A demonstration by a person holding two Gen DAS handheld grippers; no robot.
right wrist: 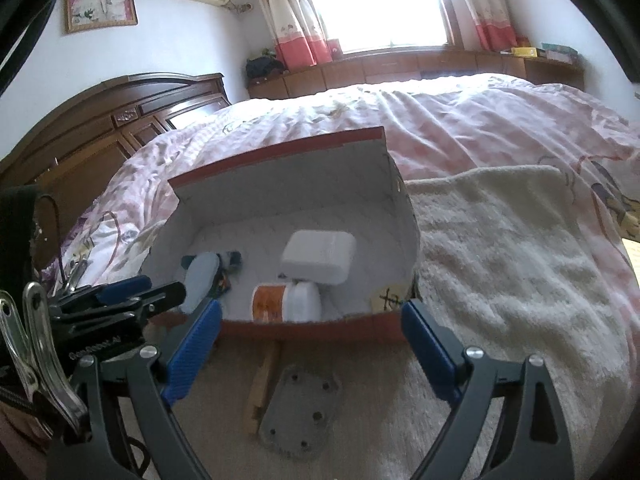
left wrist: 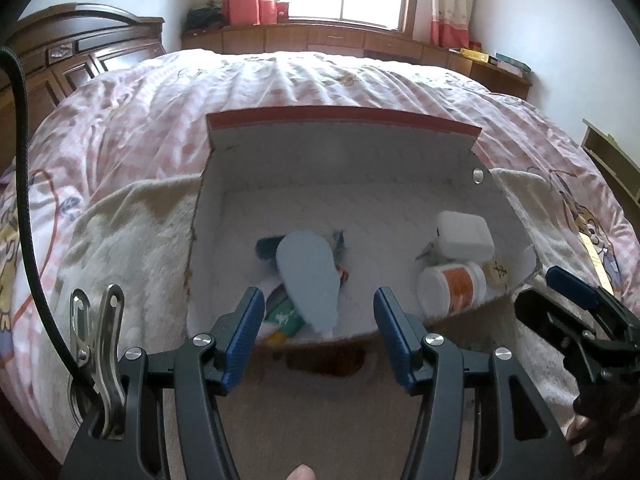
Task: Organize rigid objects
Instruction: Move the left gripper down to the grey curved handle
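One red-rimmed cardboard box [left wrist: 344, 114] on a cream towel [right wrist: 500, 248] on the bed. Inside: one white case [left wrist: 464, 236], one orange-labelled bottle [left wrist: 452, 286] on its side, one pale blue oval piece [left wrist: 308, 276], one round token [left wrist: 496, 270]. Outside, near the box front: one grey metal plate [right wrist: 300, 416], one wooden stick [right wrist: 262, 388]. Left gripper [left wrist: 318, 334] and right gripper [right wrist: 312, 344]: both jaws apart, holding nothing.

- Cardboard box [left wrist: 344, 128], matt white inside, red outer skin, torn raw edge at front.
- Fluffy cream towel [right wrist: 500, 248] over thin, creased pink cotton quilt [left wrist: 280, 80].
- Left tongs [left wrist: 320, 322] and right tongs [right wrist: 312, 344]: matt black plastic arms, ribbed blue pads, bright metal screws.
- Glossy steel clip [left wrist: 102, 344].
- Smooth white plastic case [left wrist: 464, 236]; white plastic jar [left wrist: 452, 286] with orange paper label.
- Matt grey metal plate [right wrist: 300, 412], drilled.
- Polished dark wooden headboard [right wrist: 120, 120].
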